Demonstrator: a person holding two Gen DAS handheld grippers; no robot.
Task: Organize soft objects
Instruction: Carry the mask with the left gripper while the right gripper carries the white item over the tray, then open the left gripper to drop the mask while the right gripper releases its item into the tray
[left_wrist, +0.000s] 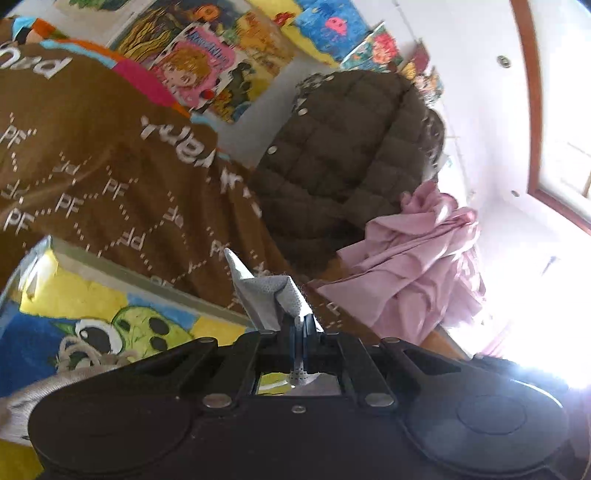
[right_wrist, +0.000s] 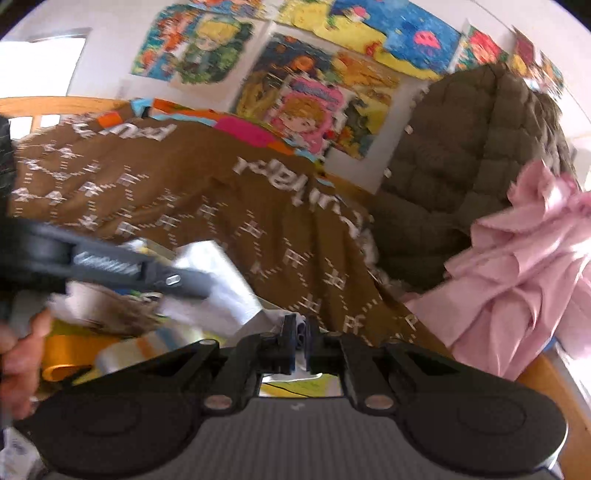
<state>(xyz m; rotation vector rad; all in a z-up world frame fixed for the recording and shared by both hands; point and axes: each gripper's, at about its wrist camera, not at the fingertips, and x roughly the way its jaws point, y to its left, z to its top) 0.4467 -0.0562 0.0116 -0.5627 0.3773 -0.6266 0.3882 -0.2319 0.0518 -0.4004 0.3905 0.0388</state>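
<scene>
Left wrist view: the left gripper has its fingers clenched on a small grey-white cloth, dotted in texture, whose free end stands up and leans left, away from the fingertips. The pinched edge runs down between the jaws and shows again below them, so the grip looks deep rather than marginal.

In the right wrist view the right gripper also has its fingers drawn nearly together, with a sliver of pale fabric between them; whether this is the same cloth I cannot tell for certain, though pale cloth spreads to the left of those fingers, under the other gripper body that crosses the frame.

The relation that matters: the cloth's long axis appears to run left to right between the two grippers, both sitting low at the near edge of the brown patterned blanket. Ahead and to the right lie the dark quilted jacket and, nearer, the crumpled pink garment, touching the jacket's lower edge. The left gripper seems the closer to the blanket's open middle, the right one closer to the pink heap.

I judge the cloth is being held at two points for spreading or folding; motion blur makes finer detail uncertain.
</scene>
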